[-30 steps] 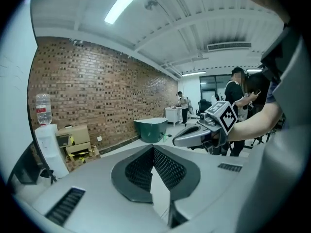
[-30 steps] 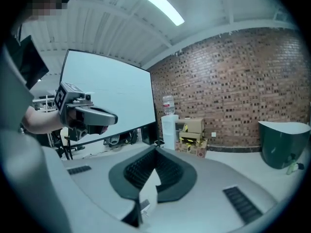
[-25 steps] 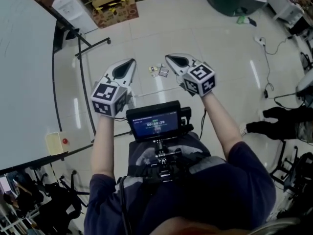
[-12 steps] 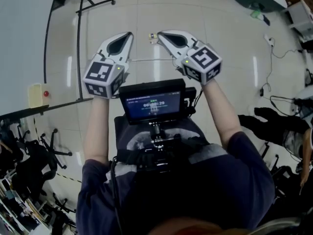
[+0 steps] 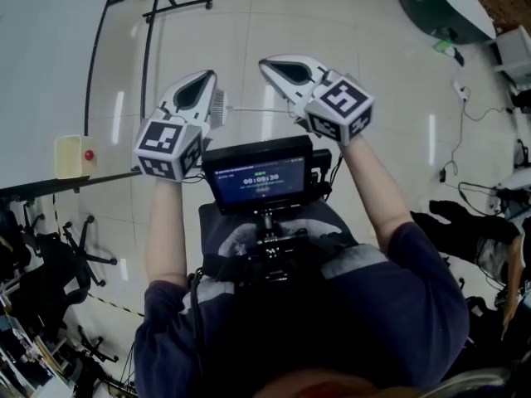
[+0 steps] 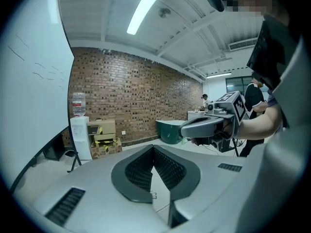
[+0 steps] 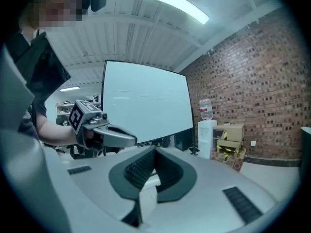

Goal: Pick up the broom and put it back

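Note:
No broom shows in any view. In the head view my left gripper (image 5: 212, 75) and right gripper (image 5: 264, 62) are held side by side over the pale tiled floor, in front of the chest-mounted monitor (image 5: 259, 172). Both are shut with nothing between the jaws. The left gripper view shows its ribbed pads (image 6: 163, 166) pressed together, with the right gripper (image 6: 192, 126) hovering at the right. In the right gripper view the jaws also meet, and the left gripper (image 7: 130, 139) hangs at the left.
A large whiteboard (image 5: 41, 56) on a black stand (image 5: 178, 7) fills the left, with a yellow box (image 5: 70, 154) on its frame. A green tub (image 5: 440, 7), cables (image 5: 456, 139), office chairs (image 5: 50, 255), a water dispenser (image 6: 80, 137) and cardboard boxes (image 6: 104, 140) stand around.
Both grippers have moved up the picture, and the floor has slid past beneath them. The small items on the floor between the tips are out of sight. Both stay shut.

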The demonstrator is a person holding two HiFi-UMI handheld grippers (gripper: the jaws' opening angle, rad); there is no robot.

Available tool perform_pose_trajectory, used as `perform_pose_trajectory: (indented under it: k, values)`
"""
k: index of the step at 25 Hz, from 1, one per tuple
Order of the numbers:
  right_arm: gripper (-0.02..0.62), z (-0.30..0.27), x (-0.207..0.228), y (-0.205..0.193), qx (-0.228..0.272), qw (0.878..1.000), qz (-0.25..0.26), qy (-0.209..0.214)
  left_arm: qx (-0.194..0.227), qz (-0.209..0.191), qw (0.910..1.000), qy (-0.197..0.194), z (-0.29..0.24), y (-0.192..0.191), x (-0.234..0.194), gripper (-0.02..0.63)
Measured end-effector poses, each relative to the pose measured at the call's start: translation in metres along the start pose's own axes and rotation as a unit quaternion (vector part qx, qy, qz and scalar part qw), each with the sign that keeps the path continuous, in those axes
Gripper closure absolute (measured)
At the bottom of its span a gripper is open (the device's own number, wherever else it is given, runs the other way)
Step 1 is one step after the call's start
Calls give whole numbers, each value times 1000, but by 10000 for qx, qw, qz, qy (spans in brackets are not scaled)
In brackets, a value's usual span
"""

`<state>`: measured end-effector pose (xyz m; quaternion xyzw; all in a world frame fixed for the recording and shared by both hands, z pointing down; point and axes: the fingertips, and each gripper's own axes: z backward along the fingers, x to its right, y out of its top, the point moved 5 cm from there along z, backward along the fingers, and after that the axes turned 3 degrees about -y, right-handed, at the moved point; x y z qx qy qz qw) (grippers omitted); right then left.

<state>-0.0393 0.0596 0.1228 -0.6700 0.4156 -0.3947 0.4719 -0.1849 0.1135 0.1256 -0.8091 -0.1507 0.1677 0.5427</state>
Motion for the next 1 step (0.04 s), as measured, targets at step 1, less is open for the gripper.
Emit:
perform_pose_trajectory:
  k: [1]
  values:
    - [589,-2,-1,3,0,10000,15,25,-3,8,10000,-1,2,2,-1,606]
